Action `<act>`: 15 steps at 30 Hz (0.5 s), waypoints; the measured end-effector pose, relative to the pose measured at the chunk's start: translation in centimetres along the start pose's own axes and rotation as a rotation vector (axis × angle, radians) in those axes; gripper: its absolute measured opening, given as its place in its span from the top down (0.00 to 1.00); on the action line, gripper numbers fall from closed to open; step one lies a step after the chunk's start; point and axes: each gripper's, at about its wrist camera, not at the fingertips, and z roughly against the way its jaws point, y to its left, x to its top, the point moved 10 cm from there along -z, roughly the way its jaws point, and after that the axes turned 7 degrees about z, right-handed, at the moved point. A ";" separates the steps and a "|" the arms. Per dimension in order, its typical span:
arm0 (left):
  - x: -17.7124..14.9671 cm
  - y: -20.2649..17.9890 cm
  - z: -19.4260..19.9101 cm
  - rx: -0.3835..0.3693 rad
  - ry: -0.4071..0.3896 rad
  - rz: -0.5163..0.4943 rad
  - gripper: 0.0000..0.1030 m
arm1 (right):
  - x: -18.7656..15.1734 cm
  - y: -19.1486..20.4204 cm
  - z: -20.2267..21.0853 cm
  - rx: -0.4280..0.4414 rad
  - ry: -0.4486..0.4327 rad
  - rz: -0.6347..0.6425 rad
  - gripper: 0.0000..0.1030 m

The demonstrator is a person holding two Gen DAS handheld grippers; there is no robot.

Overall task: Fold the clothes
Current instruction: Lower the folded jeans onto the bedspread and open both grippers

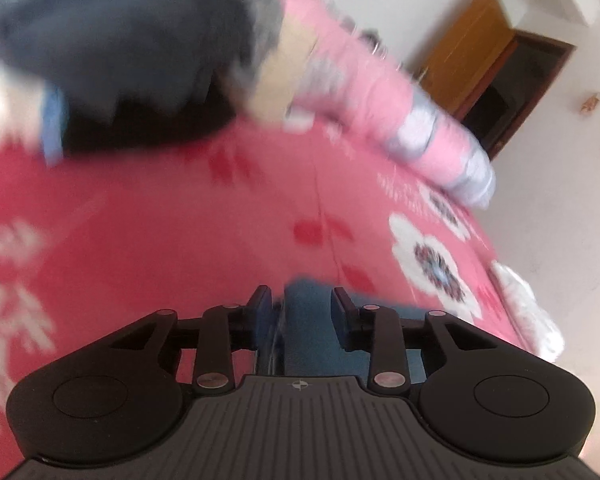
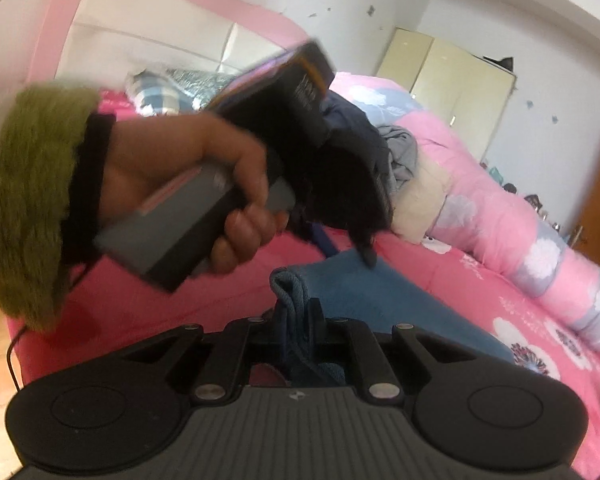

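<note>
Right gripper (image 2: 300, 320) clamped on a bunched edge of the blue garment (image 2: 364, 292). Left gripper (image 1: 300, 312) spread wide, blue cloth showing between the fingers, nothing pinched. Garment spread over the pink floral bedsheet (image 1: 180, 220), rolled pink quilt (image 2: 500, 216) beyond.

Pink floral bed (image 2: 440, 280), blue garment (image 2: 364, 292), rolled pink quilt (image 2: 500, 220), dark clothes heap (image 2: 364, 136)
</note>
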 end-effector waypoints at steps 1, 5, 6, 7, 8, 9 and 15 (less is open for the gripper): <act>-0.1 -0.8 0.3 -0.012 -0.011 -0.026 0.68 | -0.1 0.1 -0.1 0.005 0.005 0.002 0.89; -0.6 -3.9 1.2 -0.052 -0.037 -0.130 0.64 | -0.4 0.8 -0.1 0.011 0.005 0.012 0.78; -1.6 -4.0 0.4 -0.032 -0.002 -0.156 0.64 | -0.5 0.9 0.2 0.015 0.002 0.015 0.73; -2.3 -3.7 -0.2 -0.008 0.015 -0.180 0.65 | -0.5 1.0 0.6 0.017 -0.002 0.017 0.69; -3.1 -3.5 -0.8 0.016 0.032 -0.204 0.65 | -0.6 1.1 1.0 0.020 -0.006 0.020 0.68; -3.8 -3.2 -1.4 0.040 0.049 -0.227 0.65 | -0.7 1.1 1.6 0.027 -0.007 0.022 0.67; -4.6 -2.9 -1.8 0.044 0.043 -0.273 0.64 | -4.6 -3.8 7.2 -0.070 0.072 -0.074 0.60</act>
